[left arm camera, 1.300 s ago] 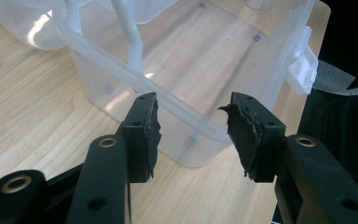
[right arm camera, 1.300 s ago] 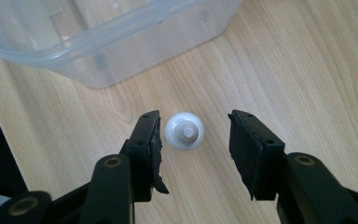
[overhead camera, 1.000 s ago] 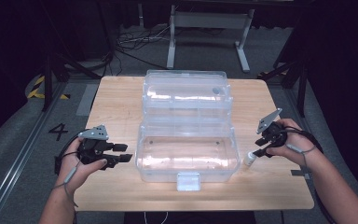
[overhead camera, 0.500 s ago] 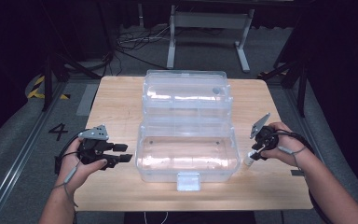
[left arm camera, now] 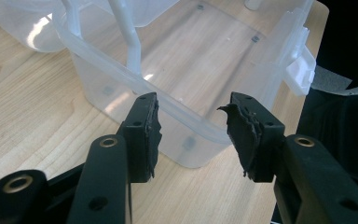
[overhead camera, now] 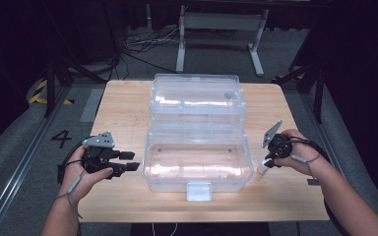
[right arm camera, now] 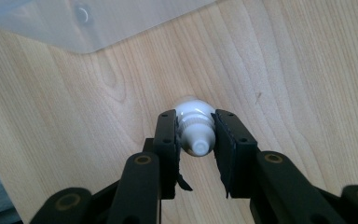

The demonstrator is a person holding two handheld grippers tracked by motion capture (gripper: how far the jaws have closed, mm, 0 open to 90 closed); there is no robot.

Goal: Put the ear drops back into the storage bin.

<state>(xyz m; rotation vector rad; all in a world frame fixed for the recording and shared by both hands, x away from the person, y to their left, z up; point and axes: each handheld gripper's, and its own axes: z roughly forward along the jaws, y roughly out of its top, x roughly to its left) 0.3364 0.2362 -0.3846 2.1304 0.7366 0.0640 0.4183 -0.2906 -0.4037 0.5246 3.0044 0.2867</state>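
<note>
My right tongs (right arm camera: 196,140) clamp a small white bottle (right arm camera: 195,122), its base hidden, just right of the clear box (overhead camera: 197,162) on the surface (overhead camera: 128,108). My left tongs (left arm camera: 193,130) gape empty near the box's left wall.

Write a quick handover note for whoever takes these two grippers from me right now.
Right gripper: shut on the small white bottle, which stands on the wooden table just right of the clear plastic box.
Left gripper: open, empty, at the box's left end.
Box: lid open, lower compartment looks empty.
Done: bottle gripped.
Left: probably lift the bottle into the box, then close the lid.
</note>
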